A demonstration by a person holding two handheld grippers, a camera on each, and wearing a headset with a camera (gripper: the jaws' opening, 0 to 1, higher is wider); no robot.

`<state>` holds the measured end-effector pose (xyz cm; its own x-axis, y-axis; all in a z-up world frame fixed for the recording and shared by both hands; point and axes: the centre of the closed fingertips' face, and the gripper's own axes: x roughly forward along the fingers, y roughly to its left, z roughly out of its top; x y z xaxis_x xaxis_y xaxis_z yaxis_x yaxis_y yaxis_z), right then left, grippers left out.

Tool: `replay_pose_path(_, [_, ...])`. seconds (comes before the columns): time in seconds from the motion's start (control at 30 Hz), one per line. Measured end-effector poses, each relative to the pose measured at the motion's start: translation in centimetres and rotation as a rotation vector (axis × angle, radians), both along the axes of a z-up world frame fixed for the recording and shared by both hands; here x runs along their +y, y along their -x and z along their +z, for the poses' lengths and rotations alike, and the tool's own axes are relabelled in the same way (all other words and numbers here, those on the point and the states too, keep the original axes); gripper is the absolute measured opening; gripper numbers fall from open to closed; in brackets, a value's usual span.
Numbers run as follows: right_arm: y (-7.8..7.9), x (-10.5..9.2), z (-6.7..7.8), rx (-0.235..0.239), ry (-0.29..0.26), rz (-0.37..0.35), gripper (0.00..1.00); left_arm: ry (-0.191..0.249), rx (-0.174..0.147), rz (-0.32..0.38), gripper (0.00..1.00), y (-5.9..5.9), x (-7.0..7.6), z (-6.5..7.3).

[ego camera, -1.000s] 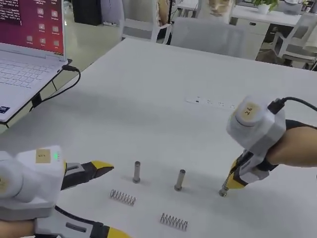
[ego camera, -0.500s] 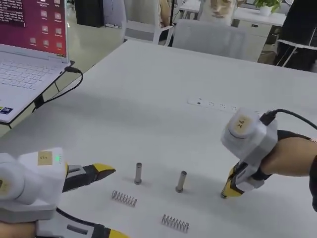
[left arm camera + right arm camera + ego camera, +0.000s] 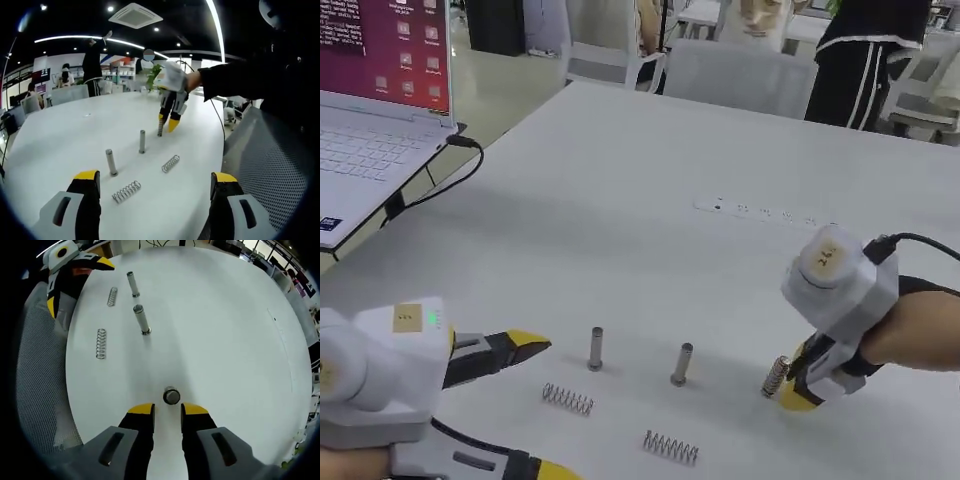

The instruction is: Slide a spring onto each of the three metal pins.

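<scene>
Right gripper view: right gripper point(image 3: 167, 409) jaws narrow, empty | spring-covered pin point(image 3: 171, 396) at their 12 o'clock, just beyond | left gripper point(image 3: 156, 176) wide, empty | loose springs point(image 3: 568, 398) at 6 o'clock of two bare pins point(image 3: 596, 347)

Bright, even overhead light; soft shadows on the white table point(image 3: 620, 200); gripper views bend strongly at their edges.

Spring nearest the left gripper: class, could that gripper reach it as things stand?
Probably yes: the spring lies on bare table just ahead of the left gripper, jaws open, nothing between.
</scene>
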<state>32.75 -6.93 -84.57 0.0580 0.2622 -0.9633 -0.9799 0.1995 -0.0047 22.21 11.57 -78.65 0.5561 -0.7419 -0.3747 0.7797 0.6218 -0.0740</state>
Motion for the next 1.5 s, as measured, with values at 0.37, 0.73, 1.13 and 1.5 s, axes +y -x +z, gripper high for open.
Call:
replay_pose_path(0.37, [3.1,-0.7,0.4,0.031,-0.02,-0.02,0.2,0.004,-0.002,-0.011,0.88,-0.1,-0.5,0.0])
replay_pose_path(0.73, [6.4,1.3,0.8,0.061,-0.068,0.004,0.2,0.002,-0.002,-0.015,0.87,0.1,-0.5,0.1])
replay_pose_path(1.13, [9.5,4.6,1.7,0.075,-0.133,0.074,0.21,0.005,-0.005,-0.018,0.86,0.2,-0.5,0.2])
replay_pose_path(1.5, [10.0,7.7,1.9,0.051,-0.176,0.133,0.23,0.003,-0.012,-0.022,0.85,0.5,-0.6,0.5])
